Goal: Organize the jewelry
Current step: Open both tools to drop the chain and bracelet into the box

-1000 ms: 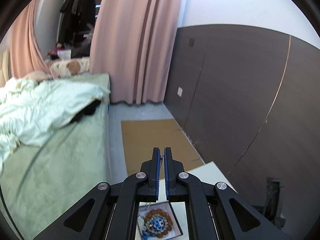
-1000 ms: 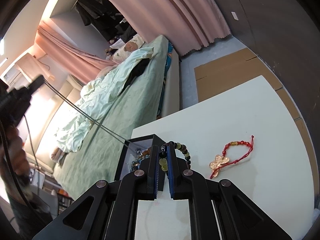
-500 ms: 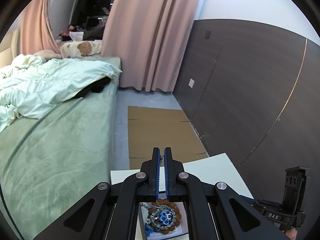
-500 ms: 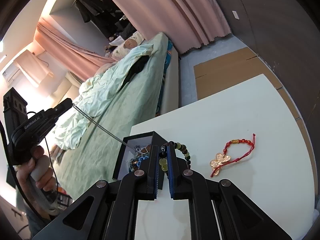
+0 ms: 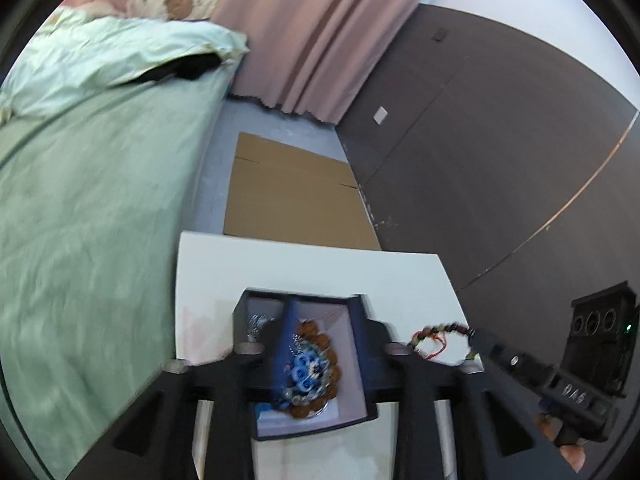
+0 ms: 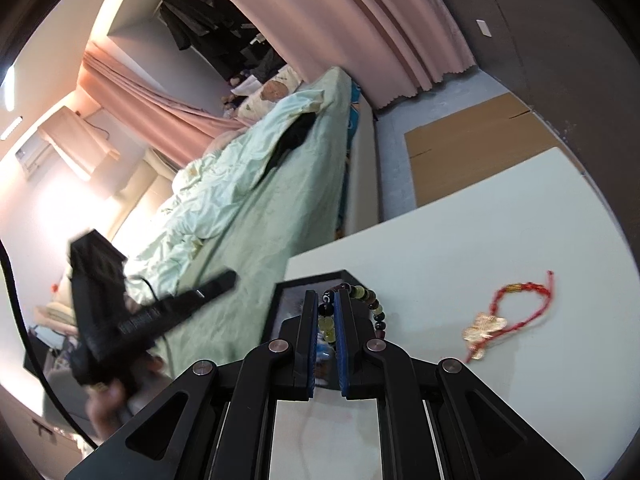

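Observation:
A dark jewelry box (image 5: pixel 360 364) sits on the white table (image 5: pixel 304 264), holding a blue and brown bead piece (image 5: pixel 310 372). My left gripper (image 5: pixel 320 316) hangs over the box with its fingers spread wide and nothing between them. My right gripper (image 6: pixel 327 304) is shut on a dark and green bead bracelet (image 6: pixel 366 298) just right of the box (image 6: pixel 288 300); it also shows in the left wrist view (image 5: pixel 478 340). A red cord bracelet with a gold butterfly (image 6: pixel 504 316) lies on the table (image 6: pixel 460 248) to the right.
A green bed (image 5: pixel 88 200) runs along the table's left side. Cardboard (image 5: pixel 292 200) lies on the floor beyond the table. A dark panelled wall (image 5: pixel 500 160) stands at the right, pink curtains (image 5: pixel 312 32) at the back.
My left gripper has dropped down toward the box and opened; the thin chain it held is no longer between its fingers. My right gripper has stayed put with the bead bracelet.

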Demonstrator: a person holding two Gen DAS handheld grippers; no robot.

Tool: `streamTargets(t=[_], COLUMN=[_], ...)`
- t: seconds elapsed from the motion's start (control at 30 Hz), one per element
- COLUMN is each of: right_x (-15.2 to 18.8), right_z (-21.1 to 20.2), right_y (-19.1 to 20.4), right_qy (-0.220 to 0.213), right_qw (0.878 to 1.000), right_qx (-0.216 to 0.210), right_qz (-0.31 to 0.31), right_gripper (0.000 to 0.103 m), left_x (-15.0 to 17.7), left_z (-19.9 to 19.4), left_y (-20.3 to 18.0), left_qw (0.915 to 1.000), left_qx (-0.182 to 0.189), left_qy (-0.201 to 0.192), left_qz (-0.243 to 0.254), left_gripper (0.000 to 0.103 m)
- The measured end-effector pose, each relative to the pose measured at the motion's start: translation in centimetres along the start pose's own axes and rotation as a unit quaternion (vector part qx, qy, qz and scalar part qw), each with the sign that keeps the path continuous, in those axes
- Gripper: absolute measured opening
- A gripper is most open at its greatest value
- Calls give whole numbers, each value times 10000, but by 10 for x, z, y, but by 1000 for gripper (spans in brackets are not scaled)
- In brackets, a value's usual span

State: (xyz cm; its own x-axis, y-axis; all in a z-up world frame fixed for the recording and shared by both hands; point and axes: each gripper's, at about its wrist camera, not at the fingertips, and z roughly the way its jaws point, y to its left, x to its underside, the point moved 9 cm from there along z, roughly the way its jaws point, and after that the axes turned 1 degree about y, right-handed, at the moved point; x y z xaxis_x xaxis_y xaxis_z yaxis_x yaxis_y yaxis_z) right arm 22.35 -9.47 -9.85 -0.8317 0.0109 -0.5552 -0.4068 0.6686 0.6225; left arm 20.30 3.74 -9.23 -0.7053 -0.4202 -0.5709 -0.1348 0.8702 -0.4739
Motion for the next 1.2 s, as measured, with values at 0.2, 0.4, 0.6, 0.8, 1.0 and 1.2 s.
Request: streamTargets(t=[0.2, 0.4, 0.6, 0.8, 1.0, 1.2], right_x=[0, 7, 3, 9, 12, 14], right_z=[17, 36, 48, 58, 42, 21], right_y=[20, 34, 35, 39, 32, 8], right_qy=[-62, -13, -267, -44, -18, -15], right_qw=[9997, 9996, 9994, 9998, 9998, 9992], right_qx=[-212, -172, 23, -157, 73, 404], right_qz=[-40, -222, -227, -140, -192, 56], right_gripper=[10, 10, 11, 39, 40, 43], left_x=[4, -4, -2, -3, -2, 5], left_z=[-21, -31, -31, -32, -31, -31], left_y=[21, 24, 27, 30, 26, 15], left_qw=[9992, 9990, 9991, 9990, 9990, 9988], left_qx=[-31, -54, 34, 22, 26, -44], left_qy=[-307, -418, -386, -398, -394, -475], left_qz=[-245, -155, -159, -196, -200, -78], left_gripper=[58, 58, 58, 58, 58, 71])
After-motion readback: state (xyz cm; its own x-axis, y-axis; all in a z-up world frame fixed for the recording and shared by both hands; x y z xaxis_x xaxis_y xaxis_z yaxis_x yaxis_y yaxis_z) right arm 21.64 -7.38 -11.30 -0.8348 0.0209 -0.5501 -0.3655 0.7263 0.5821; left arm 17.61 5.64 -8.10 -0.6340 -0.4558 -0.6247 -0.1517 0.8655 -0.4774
